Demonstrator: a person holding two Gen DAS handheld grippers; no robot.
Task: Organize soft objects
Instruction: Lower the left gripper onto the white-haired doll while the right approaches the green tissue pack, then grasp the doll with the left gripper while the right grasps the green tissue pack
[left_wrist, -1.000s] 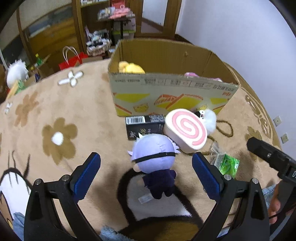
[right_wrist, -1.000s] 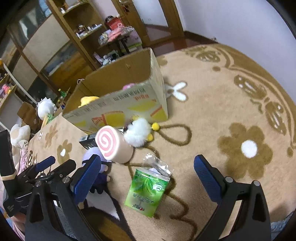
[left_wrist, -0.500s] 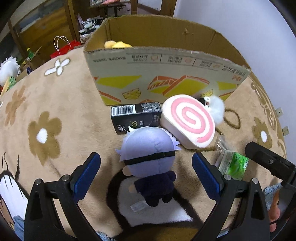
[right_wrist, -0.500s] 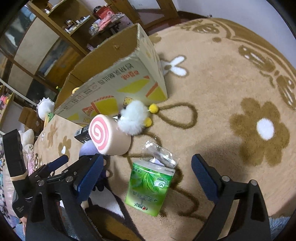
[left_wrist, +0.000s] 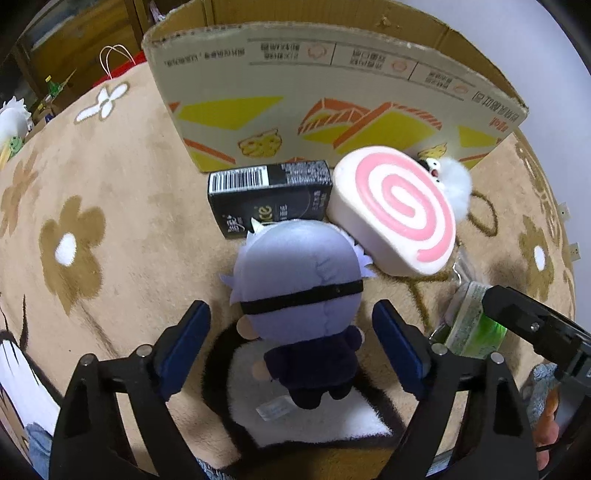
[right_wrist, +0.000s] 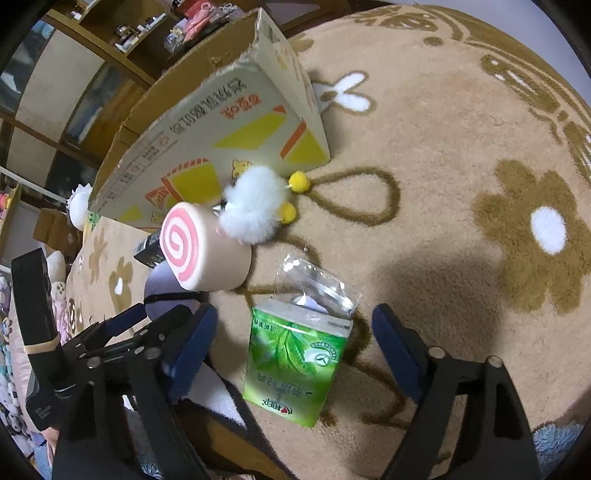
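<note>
A plush doll (left_wrist: 301, 295) with lilac hair and a black blindfold lies on the rug. My left gripper (left_wrist: 291, 343) is open, its blue pads on either side of the doll, not touching. A pink swirl roll cushion (left_wrist: 395, 210) and a white fluffy plush (left_wrist: 456, 179) lie just beyond, against the cardboard box (left_wrist: 332, 96). My right gripper (right_wrist: 291, 350) is open around a green tissue pack (right_wrist: 295, 354), apart from it. The roll cushion (right_wrist: 201, 247) and white plush (right_wrist: 253, 206) also show in the right wrist view.
A black carton (left_wrist: 269, 194) lies between the doll and the box. The beige flower rug (right_wrist: 480, 184) spreads to the right. Shelves and furniture (right_wrist: 155, 33) stand behind the box. The tissue pack (left_wrist: 469, 325) lies right of the doll.
Both grippers have moved forward and down. The left pads now flank the doll; the right pads now flank the tissue pack. Nothing has been grasped.
</note>
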